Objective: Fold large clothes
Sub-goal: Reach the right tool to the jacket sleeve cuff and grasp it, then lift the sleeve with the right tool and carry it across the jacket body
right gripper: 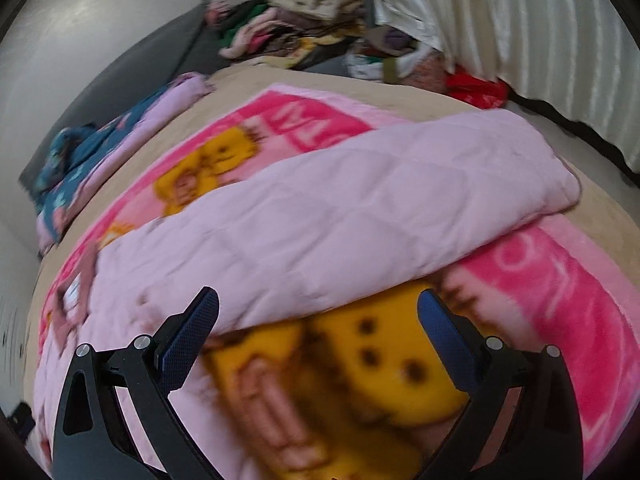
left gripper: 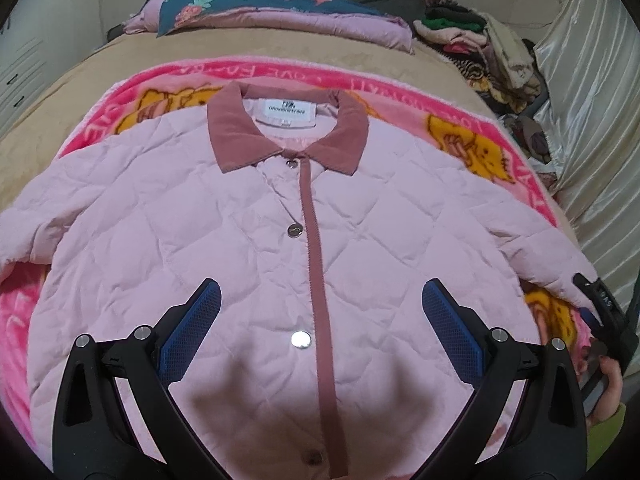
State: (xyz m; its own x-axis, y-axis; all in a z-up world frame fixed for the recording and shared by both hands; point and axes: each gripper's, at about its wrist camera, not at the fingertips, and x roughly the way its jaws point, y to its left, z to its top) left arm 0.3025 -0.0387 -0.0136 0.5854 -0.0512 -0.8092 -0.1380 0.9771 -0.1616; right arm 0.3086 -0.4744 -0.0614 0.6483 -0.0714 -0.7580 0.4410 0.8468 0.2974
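Spread wide, my left gripper (left gripper: 320, 328) is hovering over the buttoned jacket (left gripper: 248, 240) lying flat on the blanket (left gripper: 492, 148), while my right gripper (right gripper: 318, 332), also spread, is nearing its sleeve (right gripper: 360, 216) for folding.

Jacket (left gripper: 224, 216): pale pink quilted cloth, matt, puffy, diamond stitching. Collar (left gripper: 240, 128) and front placket: dusty rose cloth, velvety matt. Snap buttons (left gripper: 301, 339): shiny metal. Neck label (left gripper: 287, 110): white woven cloth.
Blanket (left gripper: 496, 152) under jacket: fleecy plush, pink and yellow print, fuzzy nap. Bed sheet (left gripper: 80, 92): tan cloth, smooth, matt.
Curtain (left gripper: 592, 120): cream fabric, satin sheen.
Left gripper (left gripper: 320, 328): black matt plastic arms, metal pins; blue pads (left gripper: 188, 336) finely textured, rubbery.
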